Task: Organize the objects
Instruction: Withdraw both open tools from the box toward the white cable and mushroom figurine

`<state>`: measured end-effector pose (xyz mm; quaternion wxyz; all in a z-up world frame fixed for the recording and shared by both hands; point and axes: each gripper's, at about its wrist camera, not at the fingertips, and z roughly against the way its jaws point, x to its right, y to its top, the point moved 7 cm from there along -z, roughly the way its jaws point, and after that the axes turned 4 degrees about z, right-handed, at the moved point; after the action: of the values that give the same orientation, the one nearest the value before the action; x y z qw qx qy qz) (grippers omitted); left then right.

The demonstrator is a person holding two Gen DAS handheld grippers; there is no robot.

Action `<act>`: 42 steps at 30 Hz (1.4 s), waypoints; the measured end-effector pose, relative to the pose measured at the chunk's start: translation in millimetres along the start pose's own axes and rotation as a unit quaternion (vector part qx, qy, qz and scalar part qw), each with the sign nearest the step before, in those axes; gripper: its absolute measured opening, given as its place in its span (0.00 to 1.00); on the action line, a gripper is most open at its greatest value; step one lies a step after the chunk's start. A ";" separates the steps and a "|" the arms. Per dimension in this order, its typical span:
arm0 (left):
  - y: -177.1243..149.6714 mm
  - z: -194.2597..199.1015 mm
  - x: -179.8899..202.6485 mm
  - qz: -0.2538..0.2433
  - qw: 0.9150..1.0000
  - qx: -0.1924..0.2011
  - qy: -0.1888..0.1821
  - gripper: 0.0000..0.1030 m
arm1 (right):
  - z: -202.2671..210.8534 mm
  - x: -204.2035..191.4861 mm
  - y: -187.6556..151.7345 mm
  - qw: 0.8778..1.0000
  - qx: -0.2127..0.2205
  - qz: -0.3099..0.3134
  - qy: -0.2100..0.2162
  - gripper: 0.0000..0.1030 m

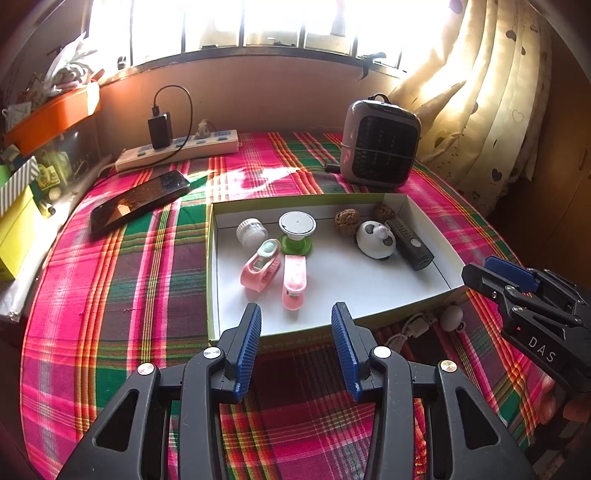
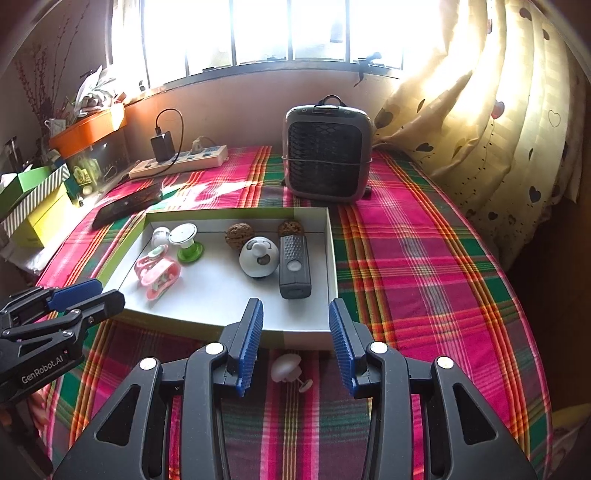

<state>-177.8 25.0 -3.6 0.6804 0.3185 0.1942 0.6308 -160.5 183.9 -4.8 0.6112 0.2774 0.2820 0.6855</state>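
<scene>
Here both the left gripper (image 1: 295,347) and right gripper (image 2: 295,343) tilt downward toward the box (image 1: 424,225), jaws apart, empty.

Ahead of the claw we see a bright barred window (image 2: 258,33), a heart-print curtain (image 2: 498,122) to its right, plaid cloth (image 2: 424,258) beneath.

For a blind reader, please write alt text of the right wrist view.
The open right gripper hovers over a small white knob lying on plaid cloth, just outside a shallow white box holding small items.
</scene>
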 end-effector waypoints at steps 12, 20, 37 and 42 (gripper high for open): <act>-18.5 9.1 0.7 0.003 1.000 -0.003 -0.016 0.37 | 9.9 16.9 -22.7 1.000 -0.002 -0.019 -0.008 0.44; -38.4 0.1 14.3 -0.005 0.998 -0.029 -0.047 0.37 | 2.0 18.9 -40.1 1.000 -0.019 -0.019 0.012 0.52; -52.3 -15.8 20.0 -0.010 0.996 -0.061 -0.061 0.37 | -28.2 -1.2 -43.4 0.998 -0.056 0.019 0.022 0.53; -50.0 -18.6 21.3 -0.012 0.996 -0.064 -0.064 0.37 | -32.9 -1.6 -45.2 0.997 -0.068 0.023 0.022 0.53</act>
<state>-150.8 49.4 -48.0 0.7178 0.3119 0.1134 0.6121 -153.4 184.9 -60.2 0.6066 0.2268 0.2414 0.7227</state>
